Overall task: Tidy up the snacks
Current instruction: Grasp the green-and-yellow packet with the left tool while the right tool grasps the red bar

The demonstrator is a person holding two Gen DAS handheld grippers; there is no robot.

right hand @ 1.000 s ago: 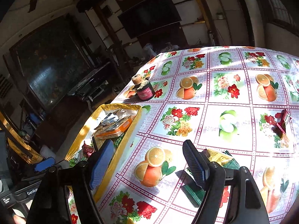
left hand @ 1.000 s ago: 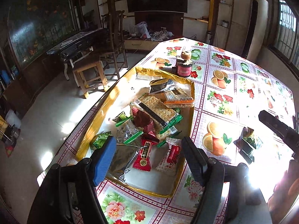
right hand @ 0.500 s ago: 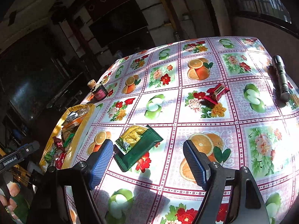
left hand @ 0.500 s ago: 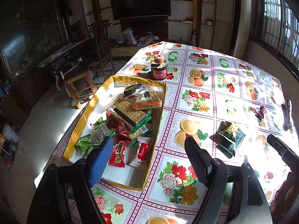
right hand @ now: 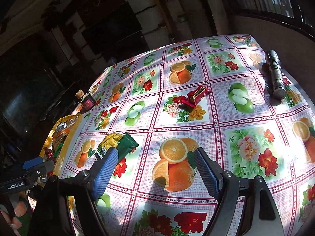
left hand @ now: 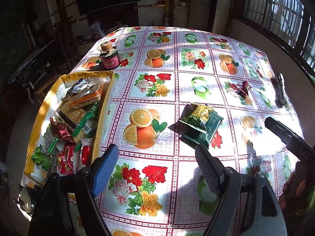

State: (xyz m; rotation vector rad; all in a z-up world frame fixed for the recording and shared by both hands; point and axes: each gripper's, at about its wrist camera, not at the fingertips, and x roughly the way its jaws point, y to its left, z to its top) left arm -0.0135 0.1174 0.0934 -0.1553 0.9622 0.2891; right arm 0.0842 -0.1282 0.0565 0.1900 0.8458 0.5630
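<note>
Green snack packets (left hand: 200, 123) lie diagonally, serrated end toward both released, empty hand-held grippers (left hand: 157, 167)

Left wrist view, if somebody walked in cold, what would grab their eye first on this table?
Probably the fruit-and-flower tablecloth in bright sun, covering the whole table. Next, the yellow-rimmed tray at the left edge, heaped with snack packets, and the green-and-gold snack packets lying apart in the middle. A small red candy and a black flashlight lie farther right.
</note>
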